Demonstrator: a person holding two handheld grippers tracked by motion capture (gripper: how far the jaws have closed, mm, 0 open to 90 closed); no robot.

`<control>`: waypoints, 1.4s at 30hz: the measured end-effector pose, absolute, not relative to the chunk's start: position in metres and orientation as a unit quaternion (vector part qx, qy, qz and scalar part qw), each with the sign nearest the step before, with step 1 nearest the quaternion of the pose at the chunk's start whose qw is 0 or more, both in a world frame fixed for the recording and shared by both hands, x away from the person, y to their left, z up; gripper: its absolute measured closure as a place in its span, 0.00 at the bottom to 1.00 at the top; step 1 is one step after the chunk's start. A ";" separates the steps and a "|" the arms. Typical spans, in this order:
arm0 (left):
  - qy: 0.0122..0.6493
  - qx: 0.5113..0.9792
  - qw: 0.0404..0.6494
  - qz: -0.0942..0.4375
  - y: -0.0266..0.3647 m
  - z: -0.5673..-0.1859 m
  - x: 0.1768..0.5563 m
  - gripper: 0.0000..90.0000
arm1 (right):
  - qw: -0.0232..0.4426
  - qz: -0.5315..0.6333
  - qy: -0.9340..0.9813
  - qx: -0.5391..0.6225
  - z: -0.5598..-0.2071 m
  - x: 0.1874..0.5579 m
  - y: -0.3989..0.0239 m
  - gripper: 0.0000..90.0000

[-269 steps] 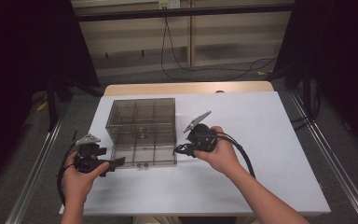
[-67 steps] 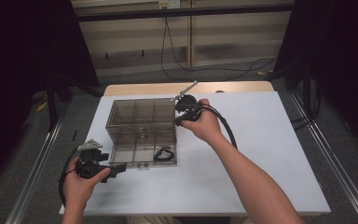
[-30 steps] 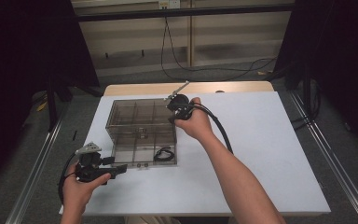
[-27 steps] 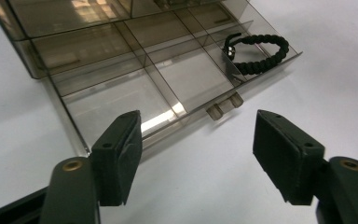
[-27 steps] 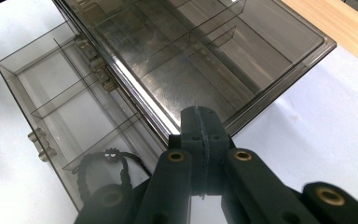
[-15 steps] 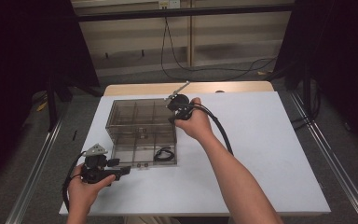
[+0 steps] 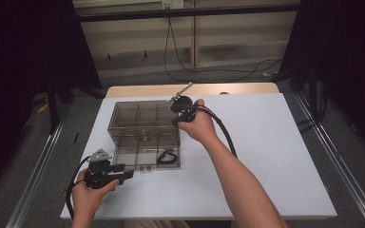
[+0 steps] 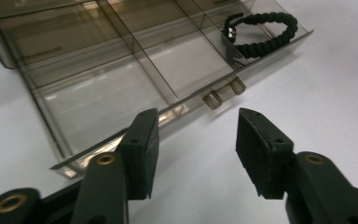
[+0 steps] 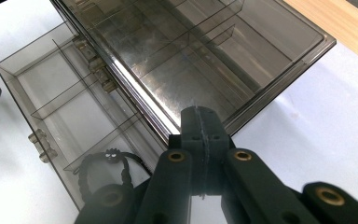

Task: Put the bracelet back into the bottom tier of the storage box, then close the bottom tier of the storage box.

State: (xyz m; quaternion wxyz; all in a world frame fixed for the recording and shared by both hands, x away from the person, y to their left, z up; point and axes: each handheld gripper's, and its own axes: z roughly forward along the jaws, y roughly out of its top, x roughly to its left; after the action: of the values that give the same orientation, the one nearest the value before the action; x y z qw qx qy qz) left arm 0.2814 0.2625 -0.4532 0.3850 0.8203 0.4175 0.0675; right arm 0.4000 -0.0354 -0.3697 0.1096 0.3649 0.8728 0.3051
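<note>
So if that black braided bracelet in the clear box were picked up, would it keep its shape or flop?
Probably flop: the bracelet looks like woven cord lying in a loose, uneven loop in the corner compartment of the clear box. It seems light, with just a small bead, so it would likely dangle. Its textured braid should not be slippery.

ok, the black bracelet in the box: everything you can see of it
The bracelet is a black braided cord loop, woven like paracord, with a small bead or clasp showing pale marks in the right gripper view. It lies flat and loosely curled in the corner compartment at the near right of the smoky clear plastic box, next to the front wall with its two small latches. It rests on the compartment floor, one end against a divider. No gripper touches it.
</note>
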 end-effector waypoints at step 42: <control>0.416 0.832 0.363 0.063 0.245 -0.462 0.289 0.87 | 0.115 0.299 0.876 0.360 -0.369 0.400 -0.034 1.00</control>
State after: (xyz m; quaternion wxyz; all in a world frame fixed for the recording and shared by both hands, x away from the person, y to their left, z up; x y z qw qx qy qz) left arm 0.2888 0.2453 -0.4617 0.3625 0.8317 0.4158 0.0634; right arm 0.4001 -0.0337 -0.3689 0.1150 0.3600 0.8764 0.2985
